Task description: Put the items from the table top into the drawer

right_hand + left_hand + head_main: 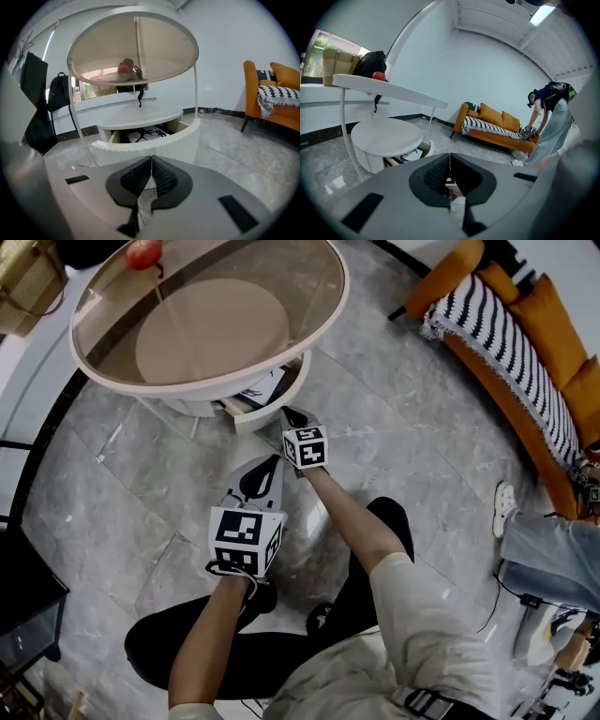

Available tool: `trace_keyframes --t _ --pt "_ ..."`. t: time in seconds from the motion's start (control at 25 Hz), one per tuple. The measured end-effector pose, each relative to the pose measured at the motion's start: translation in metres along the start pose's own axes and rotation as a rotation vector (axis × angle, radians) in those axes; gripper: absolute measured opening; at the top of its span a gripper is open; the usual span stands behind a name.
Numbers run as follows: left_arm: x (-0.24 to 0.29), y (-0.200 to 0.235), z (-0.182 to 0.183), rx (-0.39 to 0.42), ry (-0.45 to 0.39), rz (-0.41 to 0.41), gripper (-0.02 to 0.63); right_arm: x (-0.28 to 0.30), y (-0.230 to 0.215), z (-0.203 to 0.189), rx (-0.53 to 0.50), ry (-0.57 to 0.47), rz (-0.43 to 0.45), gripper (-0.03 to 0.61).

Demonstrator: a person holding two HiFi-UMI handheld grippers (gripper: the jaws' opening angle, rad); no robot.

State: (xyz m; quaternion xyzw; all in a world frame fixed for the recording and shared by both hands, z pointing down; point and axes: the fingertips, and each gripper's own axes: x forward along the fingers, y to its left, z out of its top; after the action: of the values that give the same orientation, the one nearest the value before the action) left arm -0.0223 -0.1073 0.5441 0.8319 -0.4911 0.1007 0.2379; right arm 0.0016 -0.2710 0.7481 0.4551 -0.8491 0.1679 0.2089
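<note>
A red apple (pixel 142 253) lies at the far edge of the round glass table top (pixel 309 329); it also shows in the left gripper view as the apple (pixel 378 76) and, through the glass, in the right gripper view as the apple (pixel 123 69). Under the table the white drawer (pixel 272 407) stands pulled open, and a sheet with a black-and-white pattern (pixel 147 134) lies in it. My right gripper (pixel 292 415) is shut and holds nothing, with its tips just in front of the drawer's curved front (pixel 154 147). My left gripper (pixel 266 471) hangs lower and nearer to me, also shut and holding nothing.
An orange sofa (pixel 544 343) with a striped blanket stands at the right. A person (pixel 551 122) bends over beside it. A black bag (pixel 370 63) and a woven basket (pixel 28 282) sit behind the table. A dark stand (pixel 23 606) is at the left edge.
</note>
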Motion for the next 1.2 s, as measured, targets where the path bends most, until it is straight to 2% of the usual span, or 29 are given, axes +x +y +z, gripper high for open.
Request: trace_keyframes --t 0.2,0.48,0.72,1.0,1.2 --pt "-0.008 0.015 0.006 -0.027 -0.018 0.033 0.021 0.018 0.008 0.01 -0.004 -0.003 0.009 0.035" --pt "-0.01 0.04 -0.008 -0.045 0.005 0.094 0.021 0.044 0.018 0.025 0.012 -0.027 0.015 0.035" --pt "-0.014 0.043 0.004 -0.057 -0.025 0.089 0.021 0.061 0.026 0.034 0.039 -0.043 0.004 0.035" --pt "-0.009 0.033 0.004 -0.048 -0.014 0.062 0.021 0.074 0.031 0.043 0.034 -0.021 0.013 0.035" --pt "-0.006 0.038 0.003 -0.052 -0.01 0.081 0.021 0.073 0.029 0.041 0.05 -0.026 0.026 0.037"
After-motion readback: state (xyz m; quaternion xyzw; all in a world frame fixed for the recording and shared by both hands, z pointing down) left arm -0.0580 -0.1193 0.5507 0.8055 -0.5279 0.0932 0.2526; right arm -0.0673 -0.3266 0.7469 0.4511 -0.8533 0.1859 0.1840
